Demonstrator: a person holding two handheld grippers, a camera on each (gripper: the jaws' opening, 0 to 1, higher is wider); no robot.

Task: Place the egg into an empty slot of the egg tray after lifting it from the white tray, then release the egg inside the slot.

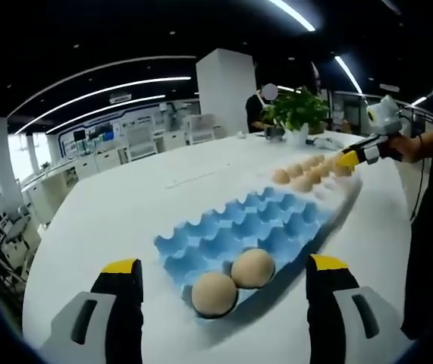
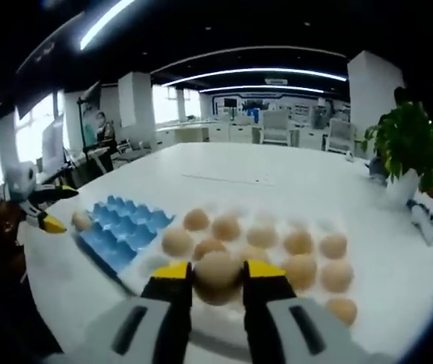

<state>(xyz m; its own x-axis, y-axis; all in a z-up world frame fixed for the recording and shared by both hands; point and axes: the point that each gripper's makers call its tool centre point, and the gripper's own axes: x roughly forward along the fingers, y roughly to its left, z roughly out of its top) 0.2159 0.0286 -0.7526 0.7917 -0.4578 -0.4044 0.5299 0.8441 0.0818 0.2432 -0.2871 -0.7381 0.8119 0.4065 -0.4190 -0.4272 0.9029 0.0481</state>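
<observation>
Right gripper view: the right gripper (image 2: 218, 277) clamps a smooth, pale-brown egg (image 2: 218, 279) above the white tray (image 2: 224, 318); the left gripper (image 1: 225, 267) jaws stand wide before the blue egg tray (image 1: 246, 227).

Left hand-held gripper (image 1: 224, 284) gapes wide; right hand-held gripper (image 2: 218, 279) is clamped.

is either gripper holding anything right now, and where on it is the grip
The right gripper is shut on an egg, its two jaws pressing the egg's opposite sides over the white tray. The left gripper is open and holds nothing.
</observation>
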